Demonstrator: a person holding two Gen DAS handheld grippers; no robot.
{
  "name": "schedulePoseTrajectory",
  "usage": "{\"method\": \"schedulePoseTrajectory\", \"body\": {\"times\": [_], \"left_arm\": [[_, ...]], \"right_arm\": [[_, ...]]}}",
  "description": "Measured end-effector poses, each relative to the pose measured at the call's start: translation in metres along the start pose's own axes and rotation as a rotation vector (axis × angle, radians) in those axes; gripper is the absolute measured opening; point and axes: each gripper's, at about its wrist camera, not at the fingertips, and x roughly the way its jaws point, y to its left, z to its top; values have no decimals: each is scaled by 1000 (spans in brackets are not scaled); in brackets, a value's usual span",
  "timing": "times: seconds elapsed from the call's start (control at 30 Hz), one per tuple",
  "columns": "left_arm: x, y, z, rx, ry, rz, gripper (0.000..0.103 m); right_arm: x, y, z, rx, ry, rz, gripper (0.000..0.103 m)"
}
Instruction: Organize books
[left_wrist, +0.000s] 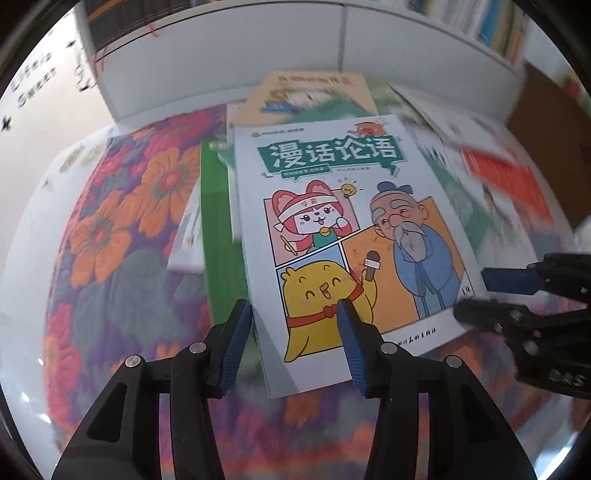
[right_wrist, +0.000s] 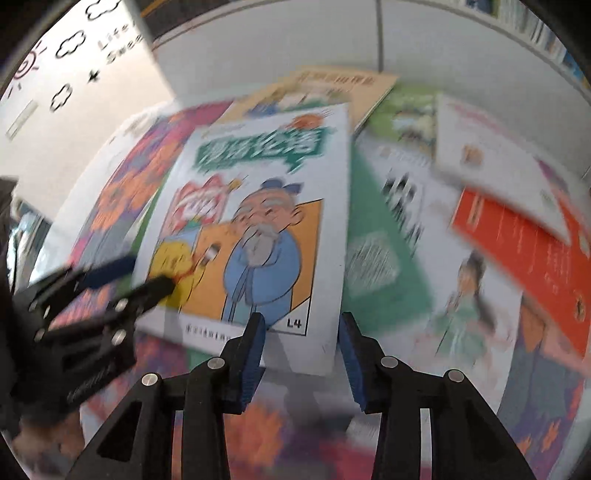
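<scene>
Both hand-held grippers, left (left_wrist: 293, 310) and right (right_wrist: 301, 323), straddle my comic book's (left_wrist: 332, 206) near edge (jaws parted, nothing clamped).

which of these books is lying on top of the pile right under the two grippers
The cartoon book with the white cover, green title banner, yellow chick and bearded old man. It lies uncovered over the green book; the other books are partly hidden.

scattered books (right_wrist: 424, 206) crowd the right; floral cloth (left_wrist: 110, 240) lies open left.
</scene>
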Motion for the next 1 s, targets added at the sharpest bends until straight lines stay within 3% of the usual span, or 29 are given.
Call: {"method": "schedulePoseTrajectory", "body": {"times": [0.1,0.2,0.33,0.4,0.5,0.57,0.67,0.73,0.8,1.0], "left_arm": [[-8,1,-25,64,44,-77,48],[-7,14,-32,20,71,-154,50],[-2,27,-23,-56,73,-188,47],[0,29,-21,-66,70,-191,47],[1,31,-26,-105,87,-256,43],[-4,27,-31,-93,92,-235,43],[-18,21,-48,-34,91,-190,41],[-22,22,-67,0,120,-235,42],[-24,25,-76,-1,99,-256,40],[-15,43,-64,-88,89,-299,38]], "right_arm": [[-1,18,-37,-127,120,55,41],[8,0,-48,-50,166,148,41],[11,-22,-33,62,96,227,41],[14,-28,-29,119,105,267,41],[14,-31,-30,162,96,272,39],[8,-27,-37,183,77,240,35],[-7,1,-51,102,88,217,35],[-5,13,-62,40,145,228,35],[2,17,-77,2,197,245,35],[12,-25,-66,196,121,437,34]]}}
